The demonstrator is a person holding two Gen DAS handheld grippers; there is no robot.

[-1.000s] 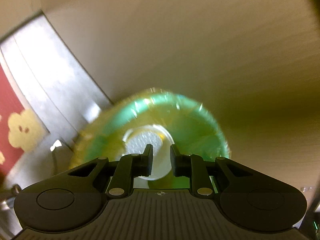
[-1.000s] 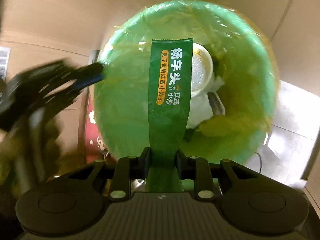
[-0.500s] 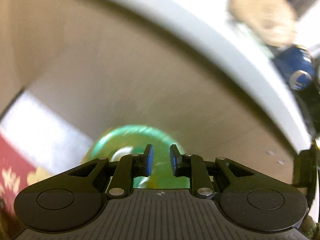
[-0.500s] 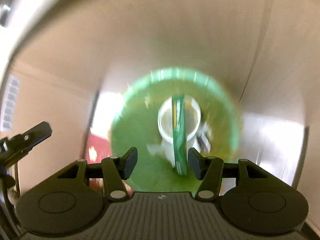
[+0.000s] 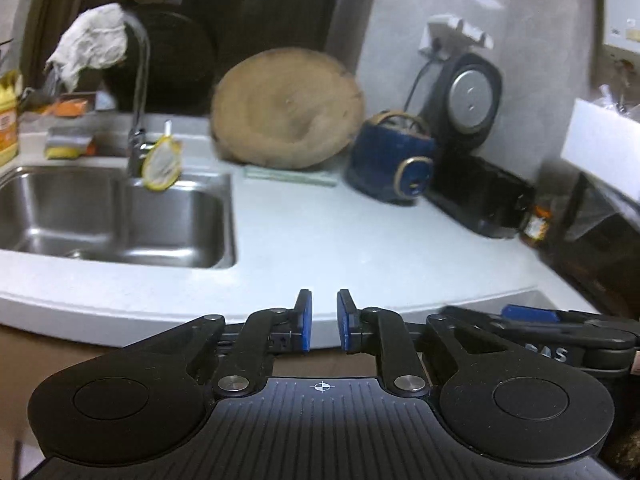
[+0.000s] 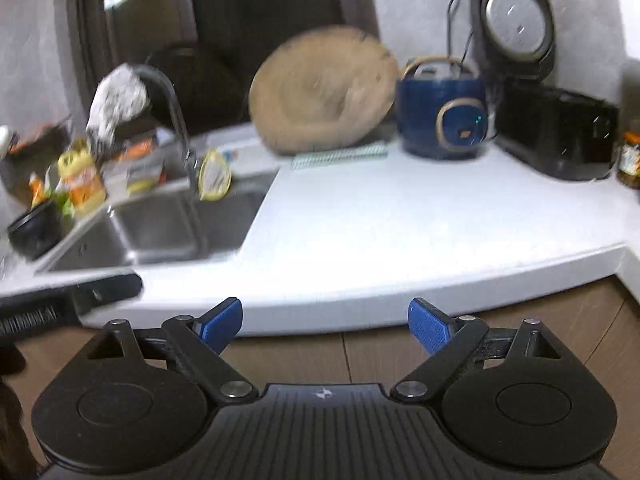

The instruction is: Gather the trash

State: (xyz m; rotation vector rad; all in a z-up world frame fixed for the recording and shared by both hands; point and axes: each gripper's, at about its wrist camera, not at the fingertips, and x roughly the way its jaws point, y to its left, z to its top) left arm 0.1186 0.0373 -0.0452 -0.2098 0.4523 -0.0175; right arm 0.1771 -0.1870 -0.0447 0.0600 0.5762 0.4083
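- Left gripper (image 5: 323, 320): narrow gap between blue pads, jaws closing, nothing between them.
- Right gripper (image 6: 325, 324): spread wide, jaws opening, nothing between them.
- Both cameras looking across a white table (image 5: 360, 248) toward the back wall; gripper tips over its front edge, wood-tone cabinet front below.
- Right gripper also visible at the right edge of the left wrist view, just beside the left one; left gripper visible at the left edge of the right wrist view.
- Steel sink (image 5: 120, 216) set into the table on the left, faucet (image 5: 140, 80) behind it, white rag (image 5: 90, 50) draped over the faucet's top.
- Yellow-rimmed oval item (image 5: 162, 162) hanging at the faucet base, over the sink's back edge; could be trash or a scrubber, cannot tell.
- Round wooden board (image 5: 288, 108) leaning upright against the back, ribbed mat (image 6: 340, 154) under its foot.
- Blue rice cooker (image 5: 390, 160) just right of the board; black appliance with open lid (image 5: 474, 92) beside it, cord up to a wall socket.
- Small jar (image 6: 630, 158) at far right of the table.
- Yellow bottle (image 6: 82, 178) and assorted packets left of the sink, blurred.
- Task's trash: no clear piece on the open table area or in either gripper.
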